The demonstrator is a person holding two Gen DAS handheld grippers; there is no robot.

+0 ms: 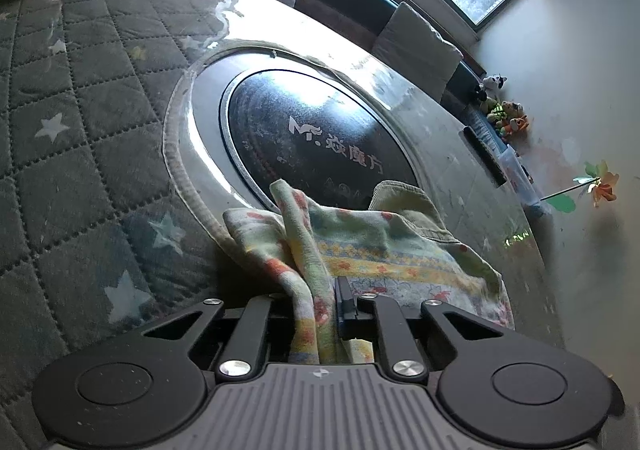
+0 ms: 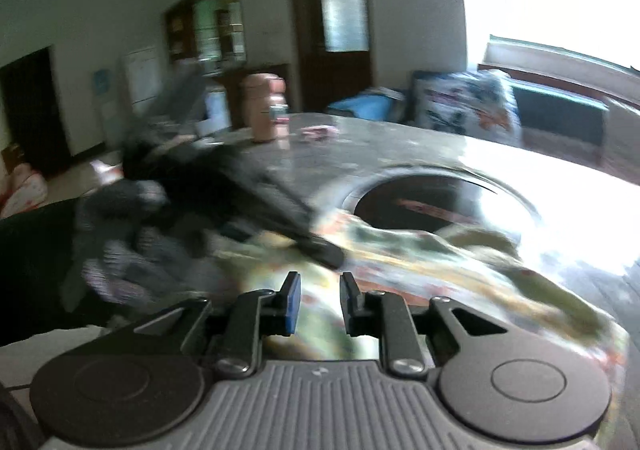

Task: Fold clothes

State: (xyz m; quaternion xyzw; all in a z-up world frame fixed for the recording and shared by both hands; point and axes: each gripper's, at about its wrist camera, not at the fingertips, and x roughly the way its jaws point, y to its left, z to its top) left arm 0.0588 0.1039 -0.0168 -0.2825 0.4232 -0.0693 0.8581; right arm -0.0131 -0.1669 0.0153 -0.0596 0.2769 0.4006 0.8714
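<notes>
Cloth (image 1: 360,250), a pale garment printed in yellow, orange and green bands, lies bunched just ahead of the left gripper (image 1: 320,302), partly over the rim of the dark round plate (image 1: 320,138) set in the table (image 1: 80,110). A rope of it runs back between the jaws of that gripper, which are closed on it; the near finger is buried in the fabric and only the right finger (image 1: 343,298) shows clearly. An olive piece (image 1: 404,202) sits at the far right of the heap, and whether it is a second garment or part of the same one cannot be told.

As for progress: the cloth is crumpled, with no flat panel, straight edge or stacked layer to be seen, so it does not yet lie folded. Spreading and folding remain, as far as these views settle it.

The right gripper (image 2: 320,298) hangs just above the near part of the cloth (image 2: 400,250) with its jaws narrowly apart and nothing between them. Its view is badly smeared: the print is a blur, and the left gripper (image 2: 320,250) shows ahead and to the left only as a dark streak, with what seems to be a gloved hand (image 2: 120,250) behind it. The cloth's near edge is hidden under both gripper bodies.
</notes>
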